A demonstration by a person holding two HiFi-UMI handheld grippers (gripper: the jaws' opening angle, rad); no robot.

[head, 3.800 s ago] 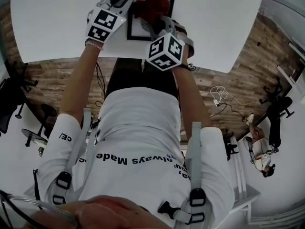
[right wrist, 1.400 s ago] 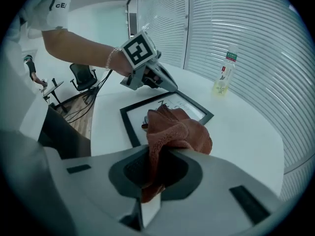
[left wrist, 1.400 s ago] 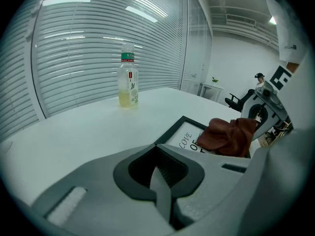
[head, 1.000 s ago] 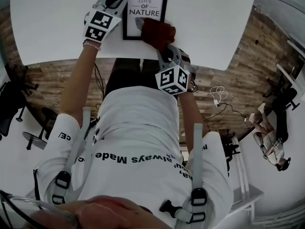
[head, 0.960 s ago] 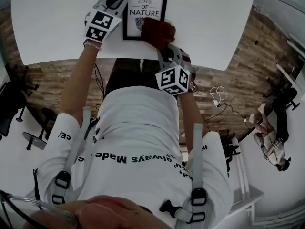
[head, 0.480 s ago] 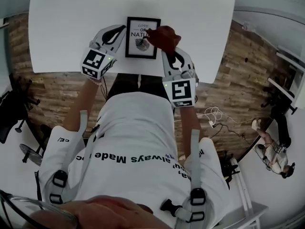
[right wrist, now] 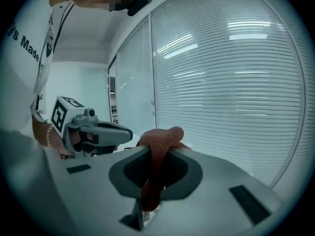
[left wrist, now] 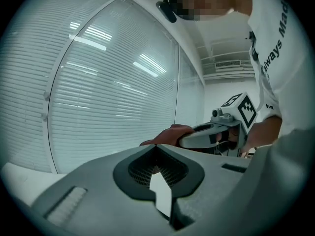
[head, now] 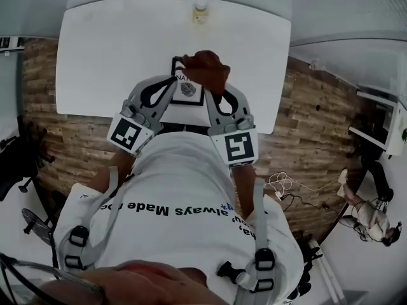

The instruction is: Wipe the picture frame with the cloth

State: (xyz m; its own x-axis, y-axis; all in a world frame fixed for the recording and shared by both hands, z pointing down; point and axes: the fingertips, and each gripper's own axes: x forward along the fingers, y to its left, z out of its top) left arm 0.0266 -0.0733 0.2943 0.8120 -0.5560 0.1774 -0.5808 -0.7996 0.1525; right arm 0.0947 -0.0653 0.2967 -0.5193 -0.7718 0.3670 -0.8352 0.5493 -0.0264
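Observation:
The black picture frame [head: 188, 91] with its white print is held up in front of me, above the white table [head: 102, 56]. My left gripper [head: 170, 86] is shut on its left edge; in the left gripper view a thin white edge [left wrist: 160, 195] shows between the closed jaws. My right gripper [head: 213, 86] is shut on the dark red cloth [head: 203, 68], which bunches over the frame's upper right part. The cloth [right wrist: 158, 140] hangs through the right jaws, and its bundle [left wrist: 170, 132] shows past the left gripper [left wrist: 156, 150]. Both grippers point towards window blinds.
A small bottle [head: 200, 11] stands at the table's far edge. Wooden flooring [head: 44, 107] shows on either side of the table. Another person [head: 372, 215] is low at the far right. Window blinds [right wrist: 236, 73] fill the background of both gripper views.
The frame has come up off the table with both grippers, towards my chest. The table now looks farther away. The cloth has stayed against the frame's right side.

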